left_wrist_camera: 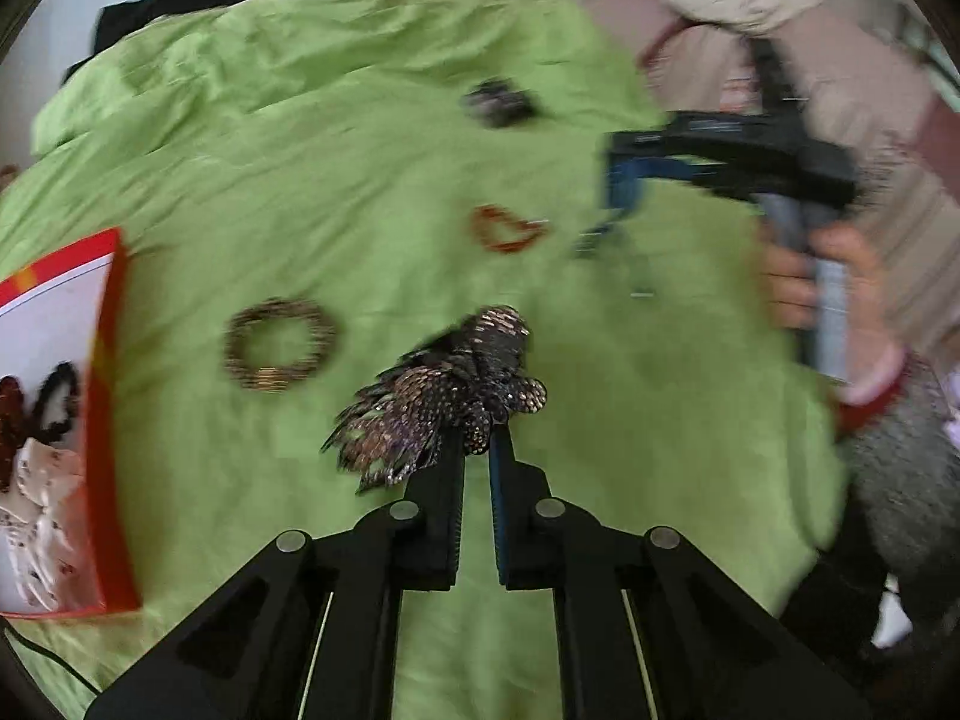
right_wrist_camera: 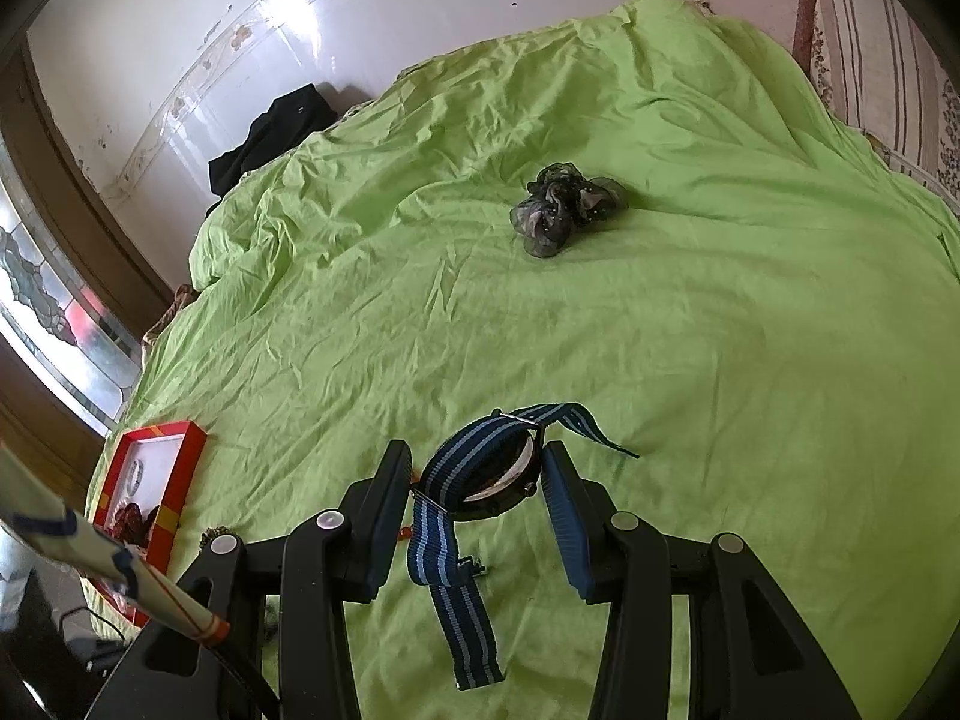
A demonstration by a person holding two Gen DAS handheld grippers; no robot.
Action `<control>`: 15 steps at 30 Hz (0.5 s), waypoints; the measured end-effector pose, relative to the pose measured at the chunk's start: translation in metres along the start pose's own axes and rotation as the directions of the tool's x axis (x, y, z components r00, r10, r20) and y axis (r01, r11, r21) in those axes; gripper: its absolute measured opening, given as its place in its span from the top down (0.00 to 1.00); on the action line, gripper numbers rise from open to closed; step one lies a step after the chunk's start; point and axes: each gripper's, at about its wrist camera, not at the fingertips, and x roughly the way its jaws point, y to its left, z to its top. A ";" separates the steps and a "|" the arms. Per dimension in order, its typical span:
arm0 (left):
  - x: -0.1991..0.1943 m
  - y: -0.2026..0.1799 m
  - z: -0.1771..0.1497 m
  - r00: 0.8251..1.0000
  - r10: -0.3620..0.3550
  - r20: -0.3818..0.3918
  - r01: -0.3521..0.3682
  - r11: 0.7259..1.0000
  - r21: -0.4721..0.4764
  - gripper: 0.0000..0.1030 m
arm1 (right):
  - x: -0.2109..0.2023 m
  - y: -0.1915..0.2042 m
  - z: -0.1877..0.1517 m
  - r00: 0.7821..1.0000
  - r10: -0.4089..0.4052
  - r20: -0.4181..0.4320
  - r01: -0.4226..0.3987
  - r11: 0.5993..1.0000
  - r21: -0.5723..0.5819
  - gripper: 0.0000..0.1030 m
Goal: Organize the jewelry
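Note:
My left gripper (left_wrist_camera: 478, 441) is shut on a dark sequined hair accessory (left_wrist_camera: 444, 396) and holds it over the green sheet (left_wrist_camera: 372, 138). A brown beaded bracelet (left_wrist_camera: 279, 345) and a red bracelet (left_wrist_camera: 507, 228) lie on the sheet beyond it. A red-rimmed box (left_wrist_camera: 108, 396) with several pieces inside stands at the left. My right gripper (right_wrist_camera: 477, 468) holds a watch with a blue striped strap (right_wrist_camera: 480, 474) between its jaws, which stand fairly wide apart; the strap hangs down. The right gripper also shows in the left wrist view (left_wrist_camera: 618, 204).
A dark gauzy scrunchie (right_wrist_camera: 561, 207) lies farther back on the sheet; it also shows in the left wrist view (left_wrist_camera: 498, 101). A black garment (right_wrist_camera: 270, 132) lies at the bed's far edge by the wall. The red box (right_wrist_camera: 153, 480) sits at the sheet's left edge.

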 end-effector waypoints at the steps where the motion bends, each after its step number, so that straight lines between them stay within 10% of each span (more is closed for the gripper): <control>1: -0.004 -0.004 -0.001 1.000 -0.022 0.006 0.022 1.000 0.005 0.92 | 0.000 0.000 0.000 1.000 0.000 0.000 0.000 1.000 0.001 0.53; 7: 0.000 -0.007 -0.003 0.999 0.034 0.010 -0.034 0.999 0.024 0.91 | 0.001 0.000 -0.002 1.000 -0.006 -0.009 0.006 1.000 -0.015 0.53; 11: 0.004 -0.003 -0.006 0.997 0.081 0.006 -0.081 0.996 0.030 0.44 | 0.008 -0.001 -0.004 0.999 -0.034 -0.025 0.033 0.999 -0.029 0.53; 15: 0.006 -0.004 -0.010 0.999 0.037 0.007 -0.037 0.999 0.024 0.34 | 0.018 -0.010 -0.006 0.997 -0.055 -0.052 0.055 0.998 -0.001 0.52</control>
